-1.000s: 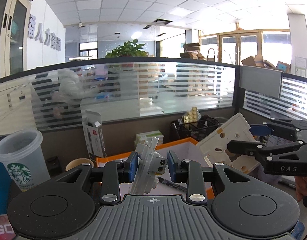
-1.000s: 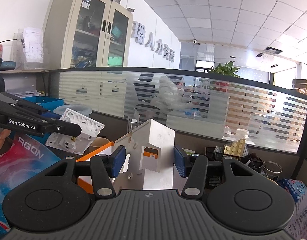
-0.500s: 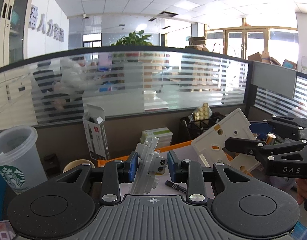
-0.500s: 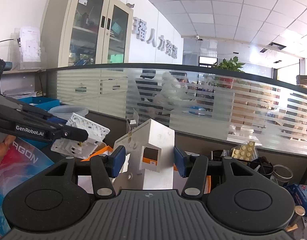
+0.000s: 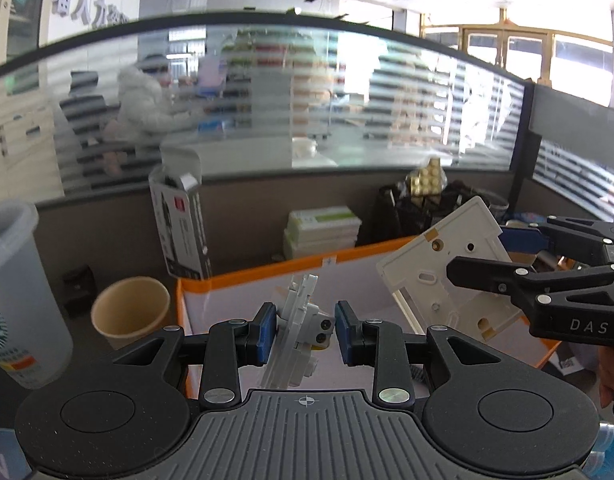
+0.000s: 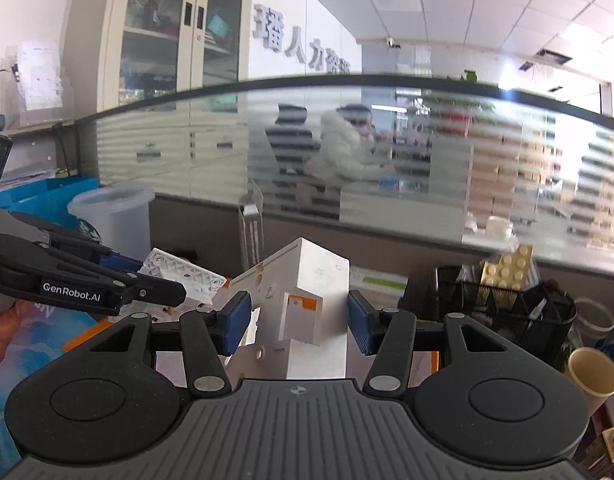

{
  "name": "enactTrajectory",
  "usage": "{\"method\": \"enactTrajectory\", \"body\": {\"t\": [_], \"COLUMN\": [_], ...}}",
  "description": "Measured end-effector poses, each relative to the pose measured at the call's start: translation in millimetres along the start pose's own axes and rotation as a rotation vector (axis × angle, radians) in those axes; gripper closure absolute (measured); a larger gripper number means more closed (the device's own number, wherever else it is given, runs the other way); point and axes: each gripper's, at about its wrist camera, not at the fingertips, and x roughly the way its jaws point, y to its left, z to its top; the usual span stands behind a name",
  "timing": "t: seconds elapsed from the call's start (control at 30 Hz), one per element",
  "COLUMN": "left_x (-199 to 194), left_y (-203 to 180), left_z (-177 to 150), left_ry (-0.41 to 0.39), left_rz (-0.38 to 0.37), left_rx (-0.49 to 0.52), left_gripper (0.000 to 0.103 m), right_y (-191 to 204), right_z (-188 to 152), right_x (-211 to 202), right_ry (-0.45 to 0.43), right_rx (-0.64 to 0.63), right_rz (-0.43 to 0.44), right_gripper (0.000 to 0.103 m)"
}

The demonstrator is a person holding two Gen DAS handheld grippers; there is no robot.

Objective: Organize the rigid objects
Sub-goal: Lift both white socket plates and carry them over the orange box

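Two grippers, each clamped on one white plastic part.

Left gripper (image 5: 305,334): jaws narrowly parted, blue pads pressed on a white socket module (image 5: 301,330) held edge-on and tilted. Left of the jaws stand a clear plastic cup (image 5: 15,300) and a paper cup (image 5: 131,312); beyond them a grey carton (image 5: 181,224) stands upright. An orange-rimmed tray (image 5: 267,266) lies directly ahead of and below the jaws.

Right gripper (image 6: 299,326): jaws moderately parted, pads closed on the two sides of a white wall box (image 6: 311,312), which stands upright between them. In the left wrist view the same box (image 5: 447,272) hangs over the tray's right part, right of the left jaws. Right of the right jaws sits a black mesh organiser (image 6: 515,308) with a yellow brick plate (image 6: 507,266) in it.

Change against the earlier frames: both grips are unaltered in width and hold. Both views now look lower; the tray's rim and floor show far more fully ahead of the left jaws, the paper cup is wholly visible, and less ceiling shows. The background is motion-blurred.
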Motion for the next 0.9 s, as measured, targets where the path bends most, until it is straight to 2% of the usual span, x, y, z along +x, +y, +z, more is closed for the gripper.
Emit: {"method": "enactTrajectory", "body": {"t": [0.53, 0.9], "left_x": [45, 48], "left_y": [4, -7], "left_z": [-21, -21], "left_ry": [0.105, 0.103], "left_rz": [-0.018, 0.003], "left_rx": [-0.010, 0.035], "left_gripper": [0.073, 0.073], "right_y": [-12, -13], "right_z": [-23, -34], "right_x": [37, 51], "right_ry": [0.105, 0.183], "right_rx": [0.031, 0.048], "right_rz": [0.005, -0.010], "right_gripper": [0.054, 0.054]}}
